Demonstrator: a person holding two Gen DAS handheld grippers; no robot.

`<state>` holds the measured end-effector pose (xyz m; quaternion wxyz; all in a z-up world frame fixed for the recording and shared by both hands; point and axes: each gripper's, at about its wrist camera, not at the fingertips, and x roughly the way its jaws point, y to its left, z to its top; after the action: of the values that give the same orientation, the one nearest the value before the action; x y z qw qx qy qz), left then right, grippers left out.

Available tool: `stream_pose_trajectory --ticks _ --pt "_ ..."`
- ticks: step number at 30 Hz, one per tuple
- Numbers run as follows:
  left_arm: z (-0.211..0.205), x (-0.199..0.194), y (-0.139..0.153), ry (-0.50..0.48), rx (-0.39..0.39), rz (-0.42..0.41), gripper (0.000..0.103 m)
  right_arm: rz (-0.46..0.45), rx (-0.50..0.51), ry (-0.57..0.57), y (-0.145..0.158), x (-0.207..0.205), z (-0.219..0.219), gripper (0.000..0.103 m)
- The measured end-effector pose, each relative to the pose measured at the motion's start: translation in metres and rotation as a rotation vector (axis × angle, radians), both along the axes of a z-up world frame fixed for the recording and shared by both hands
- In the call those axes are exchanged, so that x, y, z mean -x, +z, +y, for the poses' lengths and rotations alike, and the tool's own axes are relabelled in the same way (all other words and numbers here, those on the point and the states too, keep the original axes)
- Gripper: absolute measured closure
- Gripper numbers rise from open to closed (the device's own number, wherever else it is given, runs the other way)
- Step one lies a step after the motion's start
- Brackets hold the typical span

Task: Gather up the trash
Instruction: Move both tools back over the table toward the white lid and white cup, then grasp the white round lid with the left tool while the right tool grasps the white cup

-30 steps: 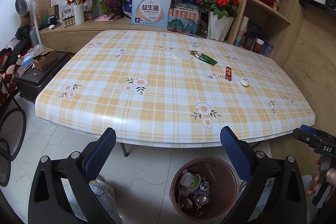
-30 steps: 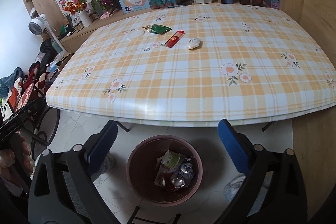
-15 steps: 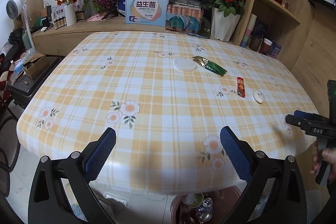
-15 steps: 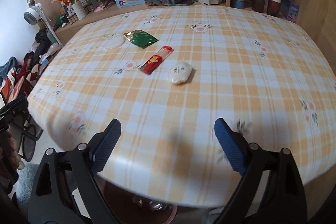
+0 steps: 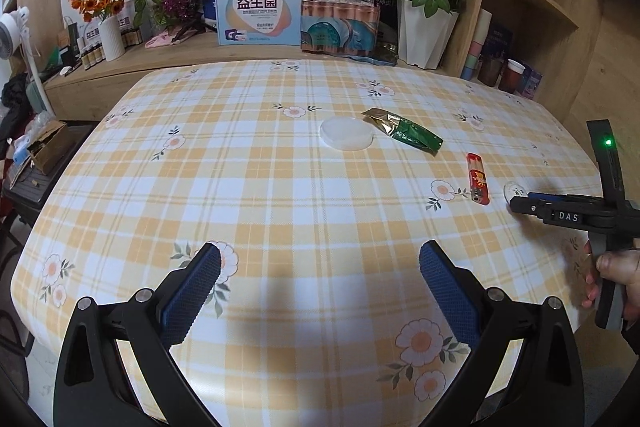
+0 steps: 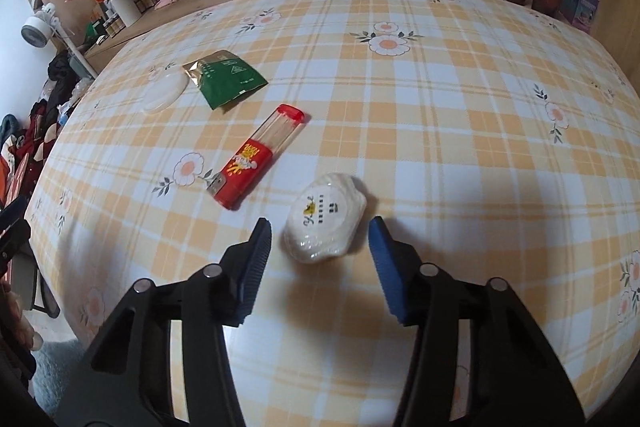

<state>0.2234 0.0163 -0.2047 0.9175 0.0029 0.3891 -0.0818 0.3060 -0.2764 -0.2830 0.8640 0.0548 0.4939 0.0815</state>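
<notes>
The right hand-held gripper [image 6: 318, 233] has come from the bin to the table [image 6: 460, 99], and its jaws are closing around the white shell-shaped packet [image 6: 326, 219], not squeezing yet, so pickup comes next

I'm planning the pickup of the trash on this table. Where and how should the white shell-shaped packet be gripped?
Grip the white shell-shaped packet across its narrower width, at mid-body, coming down from above on the near side. It lies flat on the tablecloth, long axis slanting away, already between the right gripper, whose jaws are closing but not yet touching. The red lighter lies clear to the left.
</notes>
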Motion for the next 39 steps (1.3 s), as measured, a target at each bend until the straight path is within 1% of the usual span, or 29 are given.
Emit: stream_pose_trajectory --ticks 3,5,7,13,18,24,26,28,31,35,39 --pt "-0.003 -0.002 -0.001 -0.007 -0.003 0.001 0.006 -0.003 0.003 -0.002 0.000 -0.003 0.001 0.053" --pt "-0.004 -0.004 -0.002 -0.012 -0.006 0.003 0.006 -0.005 0.011 -0.001 0.000 -0.004 0.002 0.054" --pt "-0.005 -0.005 -0.002 -0.014 -0.007 0.004 0.006 -0.005 0.018 -0.002 0.000 -0.004 0.002 0.058" --pt "-0.008 -0.008 -0.003 -0.025 0.000 0.010 0.006 -0.013 0.023 0.012 0.000 -0.002 0.002 0.062" --pt "-0.013 -0.024 -0.005 -0.045 0.034 0.038 0.006 -0.033 0.022 0.029 0.003 0.002 0.002 0.064" --pt "-0.023 -0.070 -0.008 -0.043 0.075 0.074 0.006 -0.069 0.002 0.037 0.013 0.006 0.001 0.067" --pt "-0.028 -0.089 -0.012 -0.043 0.056 0.074 0.006 -0.076 -0.001 0.037 0.014 0.005 0.000 0.068" --pt "-0.035 -0.111 -0.016 -0.050 0.021 0.076 0.006 -0.079 -0.015 0.033 0.014 0.005 -0.003 0.069" --pt "-0.041 -0.142 -0.026 -0.058 0.003 0.112 0.006 -0.076 -0.016 0.029 0.011 0.004 -0.005 0.069" --pt "-0.042 -0.176 -0.039 -0.041 -0.014 0.158 0.006 -0.036 -0.014 0.023 0.002 -0.001 -0.009 0.069" --pt "-0.040 -0.188 -0.043 -0.038 -0.019 0.169 0.006 -0.018 -0.038 0.022 0.000 -0.008 -0.012 0.060"
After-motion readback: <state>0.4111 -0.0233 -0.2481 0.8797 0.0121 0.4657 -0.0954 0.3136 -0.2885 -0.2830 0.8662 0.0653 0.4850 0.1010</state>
